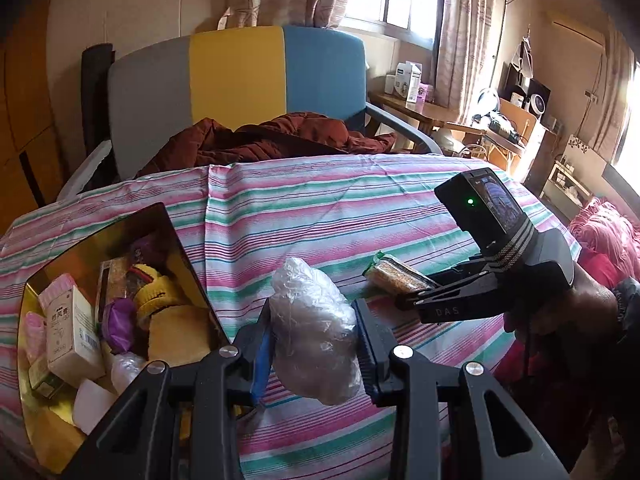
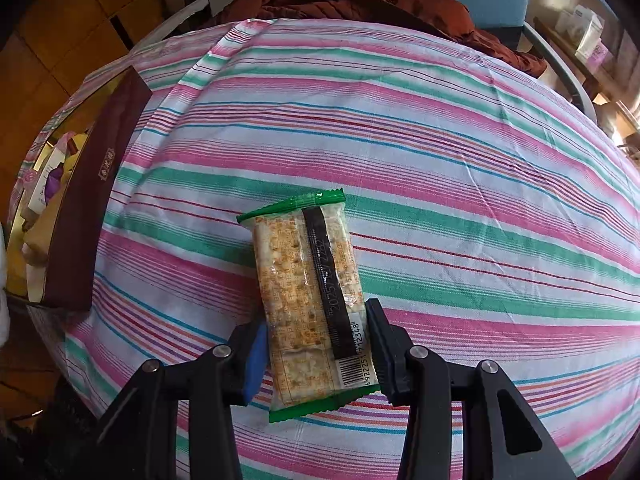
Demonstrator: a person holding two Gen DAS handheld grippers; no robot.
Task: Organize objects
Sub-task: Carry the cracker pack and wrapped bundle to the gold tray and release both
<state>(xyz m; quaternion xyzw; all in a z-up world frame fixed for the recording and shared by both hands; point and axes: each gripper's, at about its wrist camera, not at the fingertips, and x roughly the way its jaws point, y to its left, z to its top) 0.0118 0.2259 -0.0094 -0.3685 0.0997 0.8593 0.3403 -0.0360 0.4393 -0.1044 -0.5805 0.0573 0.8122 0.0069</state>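
Right wrist: jaws pinch cracker pack (image 2: 312, 304), barcode "6922251712348"; left jaws pinch plastic bag (image 1: 314, 332).

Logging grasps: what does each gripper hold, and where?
Left gripper: crumpled clear plastic bag, by its middle. Right gripper: green-edged cracker packet, near its barcode end.

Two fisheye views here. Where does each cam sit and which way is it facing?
Left wrist: on the left gripper, facing across the striped cloth toward the chair; its fingers clamp a clear plastic bundle; the right gripper and hand show.
Right wrist: on the right gripper, looking down at the cracker packet between its fingers.
Shared: packet, cloth, gold-lined box, chair.
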